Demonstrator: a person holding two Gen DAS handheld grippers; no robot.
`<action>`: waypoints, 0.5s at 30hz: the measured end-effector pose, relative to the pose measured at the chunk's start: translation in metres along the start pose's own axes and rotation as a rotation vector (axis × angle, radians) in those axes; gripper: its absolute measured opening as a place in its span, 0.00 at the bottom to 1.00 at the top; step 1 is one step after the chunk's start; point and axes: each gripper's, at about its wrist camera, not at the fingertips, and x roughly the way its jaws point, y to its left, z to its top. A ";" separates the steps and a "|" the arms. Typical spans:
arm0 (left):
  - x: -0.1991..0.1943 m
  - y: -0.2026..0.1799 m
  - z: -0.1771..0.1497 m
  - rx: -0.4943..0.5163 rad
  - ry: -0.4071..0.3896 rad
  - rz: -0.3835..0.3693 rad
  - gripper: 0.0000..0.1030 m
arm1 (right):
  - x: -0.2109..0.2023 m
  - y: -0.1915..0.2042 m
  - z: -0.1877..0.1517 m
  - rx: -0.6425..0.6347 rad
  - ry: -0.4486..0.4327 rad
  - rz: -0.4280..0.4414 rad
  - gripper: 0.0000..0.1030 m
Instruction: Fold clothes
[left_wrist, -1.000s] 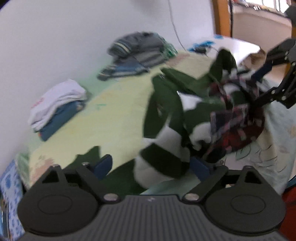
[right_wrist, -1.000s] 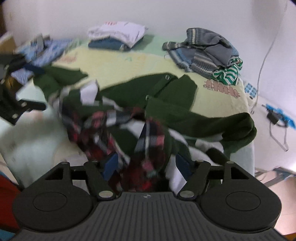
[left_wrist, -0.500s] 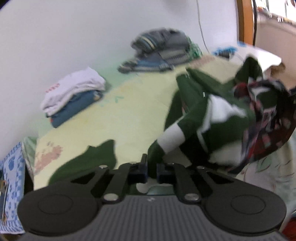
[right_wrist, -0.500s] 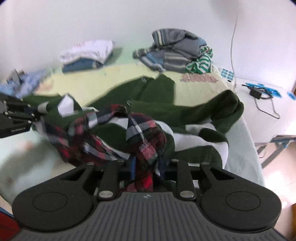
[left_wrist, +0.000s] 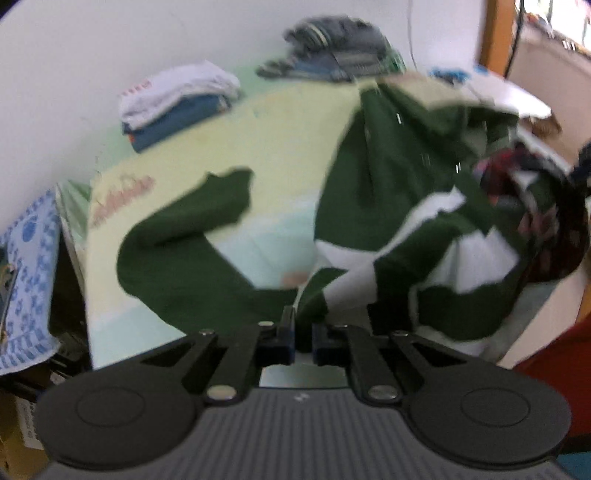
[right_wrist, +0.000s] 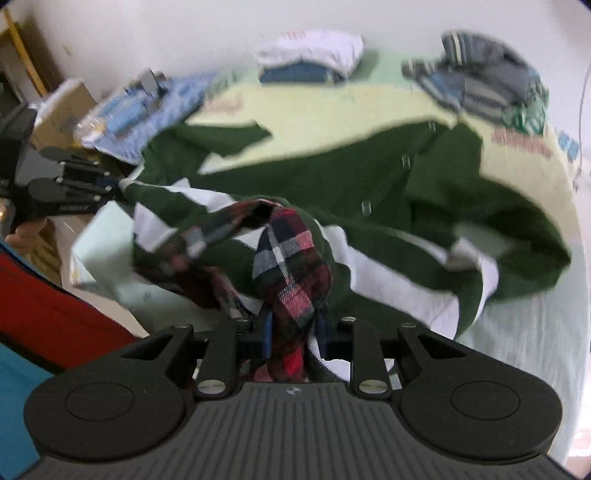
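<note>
The left hand-held gripper (left_wrist: 303, 338) has its jaws drawn narrow on a fold of the green and white striped garment (left_wrist: 406, 206), pinching the cloth at its near edge. The right hand-held gripper (right_wrist: 293, 338) is clamped on a thicker bunch: the red plaid lining (right_wrist: 291, 273) of that same garment, with some green cloth caught beside it. In the right wrist view the left hand-held gripper shows at the far left, holding the garment's other end, so the piece hangs stretched between the two hands.

The garment lies partly raised and partly spread on the bed (right_wrist: 332, 110), over its pale yellow sheet, with one green sleeve (left_wrist: 184, 221) trailing toward the left edge. Both views are blurred, so the exact lie of the hem is hard to tell.

Farther back, against the wall, a folded pile of white and blue clothes (right_wrist: 310, 59) sits well apart from a heap of unfolded grey and striped clothes (right_wrist: 480, 85).

The step in hand looks like taking up the garment and opening it out, before any fold is made. The next move likely calls for drawing the two hands apart to pull the cloth taut, then laying it flat on the bed with the lining turned inside and the sleeves straightened.
</note>
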 end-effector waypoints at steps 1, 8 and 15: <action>0.007 -0.002 -0.003 0.010 0.014 -0.004 0.12 | 0.005 -0.001 -0.001 0.009 0.017 -0.020 0.24; -0.013 0.004 -0.004 0.177 -0.019 -0.068 0.36 | 0.006 -0.008 0.001 0.095 0.140 -0.048 0.36; -0.037 0.039 0.046 0.188 -0.145 -0.041 0.63 | -0.051 -0.028 0.038 0.173 -0.226 -0.048 0.54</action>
